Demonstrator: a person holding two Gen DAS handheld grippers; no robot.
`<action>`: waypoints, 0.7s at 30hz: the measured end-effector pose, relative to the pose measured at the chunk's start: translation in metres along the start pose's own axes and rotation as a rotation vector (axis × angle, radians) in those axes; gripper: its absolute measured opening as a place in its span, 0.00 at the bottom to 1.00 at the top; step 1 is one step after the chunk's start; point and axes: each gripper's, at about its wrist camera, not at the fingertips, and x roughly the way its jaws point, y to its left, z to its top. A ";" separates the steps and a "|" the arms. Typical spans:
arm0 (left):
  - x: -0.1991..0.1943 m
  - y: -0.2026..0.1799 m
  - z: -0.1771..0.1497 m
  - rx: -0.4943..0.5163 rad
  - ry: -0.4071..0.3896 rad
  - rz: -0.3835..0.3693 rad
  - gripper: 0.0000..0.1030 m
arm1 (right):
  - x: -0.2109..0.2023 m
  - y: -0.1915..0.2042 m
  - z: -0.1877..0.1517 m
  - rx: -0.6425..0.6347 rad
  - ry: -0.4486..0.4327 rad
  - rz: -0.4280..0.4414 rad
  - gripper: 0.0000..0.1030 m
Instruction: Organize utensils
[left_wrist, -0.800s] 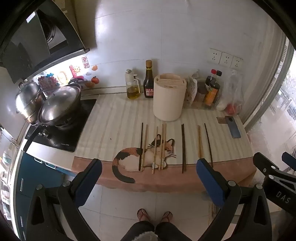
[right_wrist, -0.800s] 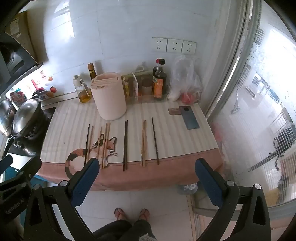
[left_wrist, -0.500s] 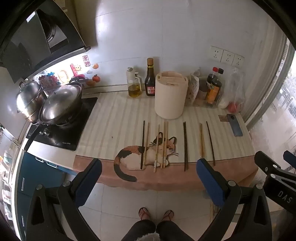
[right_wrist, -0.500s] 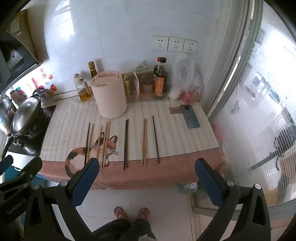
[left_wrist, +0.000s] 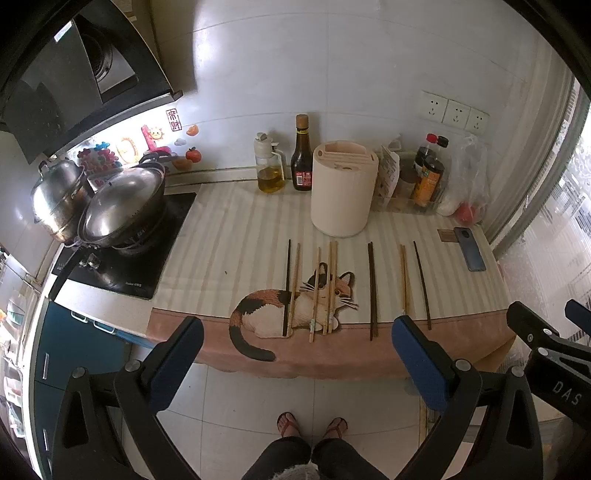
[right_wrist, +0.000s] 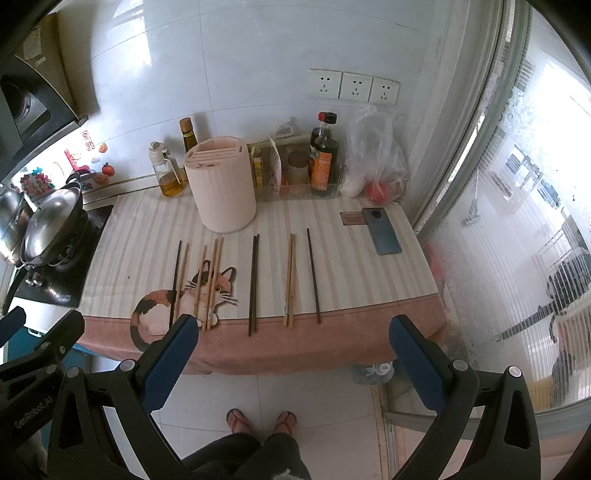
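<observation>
Several chopsticks lie side by side on the striped cat mat (left_wrist: 229, 236): a dark one (left_wrist: 287, 288) at the left, pale wooden ones (left_wrist: 331, 288), a dark pair (left_wrist: 372, 291), a wooden pair (left_wrist: 404, 280) and a dark single (left_wrist: 422, 284). A cream utensil holder (left_wrist: 343, 192) stands behind them; it also shows in the right wrist view (right_wrist: 221, 188). My left gripper (left_wrist: 297, 343) is open and empty, above the floor before the counter edge. My right gripper (right_wrist: 293, 343) is open and empty, likewise short of the chopsticks (right_wrist: 253, 284).
A wok (left_wrist: 122, 206) and a steel pot (left_wrist: 55, 199) sit on the stove at the left. Oil and sauce bottles (left_wrist: 302, 155), a plastic bag (right_wrist: 373, 155) and a phone (right_wrist: 381, 230) line the back and right. A window is at the right.
Both grippers have moved a little nearer the counter and lower; the chopsticks and holder look slightly larger. Nothing on the counter has moved.
</observation>
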 end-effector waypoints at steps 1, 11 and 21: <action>0.000 0.001 -0.001 0.000 -0.001 -0.001 1.00 | 0.000 0.000 0.000 -0.001 0.002 -0.001 1.00; 0.000 0.001 0.002 0.000 0.000 -0.001 1.00 | 0.002 0.001 0.000 -0.001 0.003 -0.002 1.00; -0.001 0.000 0.006 0.000 0.003 0.002 1.00 | 0.003 0.001 0.001 -0.007 0.006 -0.002 1.00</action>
